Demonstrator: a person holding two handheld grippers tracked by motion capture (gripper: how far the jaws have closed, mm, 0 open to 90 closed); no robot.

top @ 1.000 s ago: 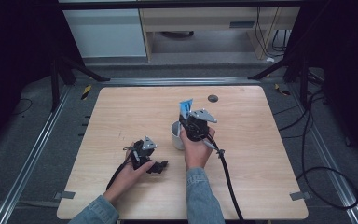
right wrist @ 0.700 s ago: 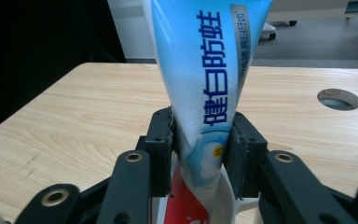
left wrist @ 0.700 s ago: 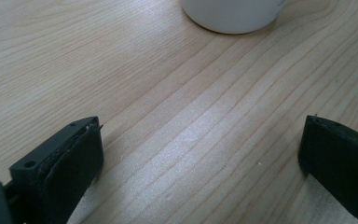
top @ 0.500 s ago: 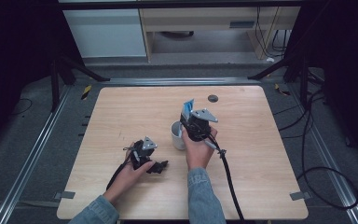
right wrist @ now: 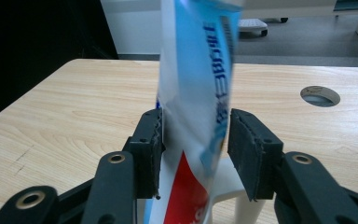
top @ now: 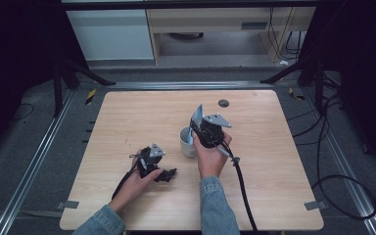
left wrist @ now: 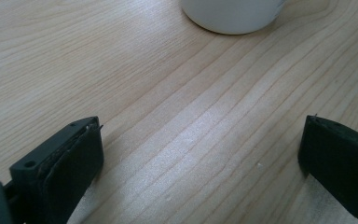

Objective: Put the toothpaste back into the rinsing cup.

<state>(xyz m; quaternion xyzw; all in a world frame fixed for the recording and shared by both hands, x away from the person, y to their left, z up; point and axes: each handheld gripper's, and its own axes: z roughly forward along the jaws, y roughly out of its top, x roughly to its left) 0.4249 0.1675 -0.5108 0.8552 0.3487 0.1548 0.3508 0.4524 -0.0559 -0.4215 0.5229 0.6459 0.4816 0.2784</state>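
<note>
Pale wood-grain tabletop [top: 127,117], square with rounded corners, stands on dark grey floor between metal rails; white cabinets and a shelf unit lie beyond its far edge.

Nearest the person, the left gripper [top: 165,175] rests low on the board in the left hand [top: 139,182]. Its jaws stand wide apart with bare wood between them. In the left gripper view the base of the white ceramic mug [left wrist: 233,16] sits just ahead of it.

Further in, the right gripper [right wrist: 193,147] is held above the mug [top: 187,142] by the right hand [top: 210,159]. Between its jaws hangs a blue, white and red soft tube [right wrist: 193,93], upright, lower end down at the mug. The jaws have just been opening. In the right gripper view one pad sits against the tube's edge and the other stands off it with a visible gap, so the tube is no longer clamped.

Judgement: the step in hand is releasing the tube into the mug. The next move calls for a fuller opening, then a straight withdrawal upward so neither pad drags the tube or tips the mug.

Clearances: the mug stands near the centre, well away from every edge. A small round grommet hole [top: 223,103] lies farther back towards the far edge. Open board lies to the right and far left. The right gripper's black cable [top: 242,191] trails back across the near edge.
</note>
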